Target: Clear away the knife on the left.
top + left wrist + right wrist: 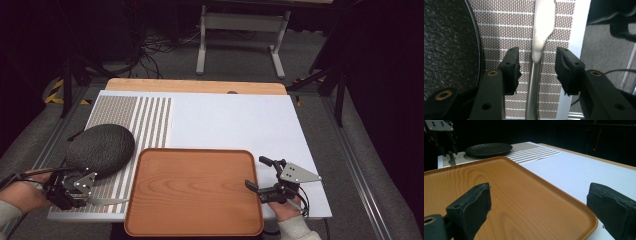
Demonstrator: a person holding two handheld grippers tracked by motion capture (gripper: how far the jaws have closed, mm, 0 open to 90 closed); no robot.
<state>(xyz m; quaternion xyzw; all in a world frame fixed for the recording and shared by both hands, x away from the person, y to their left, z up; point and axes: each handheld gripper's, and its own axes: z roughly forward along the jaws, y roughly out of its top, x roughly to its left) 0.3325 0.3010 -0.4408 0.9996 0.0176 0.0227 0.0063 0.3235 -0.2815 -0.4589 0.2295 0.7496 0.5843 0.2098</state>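
Observation:
A silver table knife (541, 32) lies on the brown striped placemat (509, 27), its blade pointing toward the wooden tray (192, 192). My left gripper (537, 65) straddles the knife's handle, one jaw on each side with a gap to the metal, so it is open. In the high view the knife (107, 201) sticks out of the left gripper (86, 200) near the table's front edge. A dark rough plate (100, 149) rests on the placemat just behind it. My right gripper (257, 173) stands open at the tray's right rim, holding nothing.
The tray (524, 195) is bare. A white board (235, 125) covers the table behind and to the right of it. The plate (449, 42) lies close on the left gripper's left side. The table's front edge runs just under both hands.

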